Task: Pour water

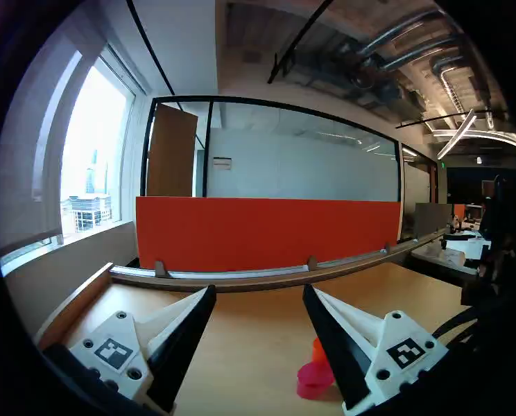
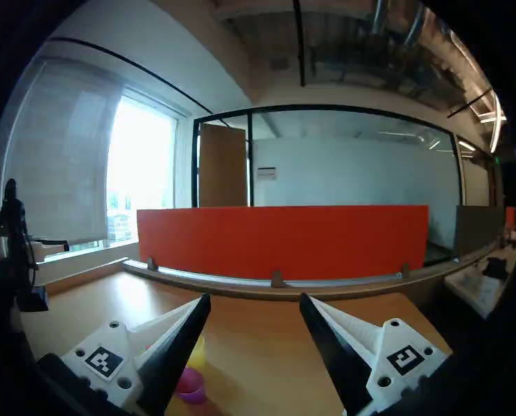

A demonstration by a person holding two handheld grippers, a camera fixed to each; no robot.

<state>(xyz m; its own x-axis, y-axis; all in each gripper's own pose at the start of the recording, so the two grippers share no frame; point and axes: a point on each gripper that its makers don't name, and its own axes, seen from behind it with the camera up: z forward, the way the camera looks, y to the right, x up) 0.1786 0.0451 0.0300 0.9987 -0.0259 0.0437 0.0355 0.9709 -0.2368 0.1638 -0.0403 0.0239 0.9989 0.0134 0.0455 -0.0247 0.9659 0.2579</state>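
Observation:
My left gripper [image 1: 259,297] is open above the wooden desk [image 1: 258,326], nothing between its fingers. Low between its fingers, near the right one, a pink cup [image 1: 315,380] stands on the desk with an orange cup [image 1: 318,350] just behind it. My right gripper [image 2: 254,304] is open too, also held above the desk [image 2: 258,347]. Beside its left finger sit a purple cup [image 2: 191,385] and a yellow cup [image 2: 198,352], both partly hidden by that finger. No water can be made out in any cup.
An orange partition [image 1: 268,232] with a wooden rail runs along the desk's far edge. A window [image 1: 84,173] lies to the left and glass walls stand behind. Dark equipment [image 1: 497,229] stands at the right of the left gripper view, and a dark stand [image 2: 15,243] at the left of the right one.

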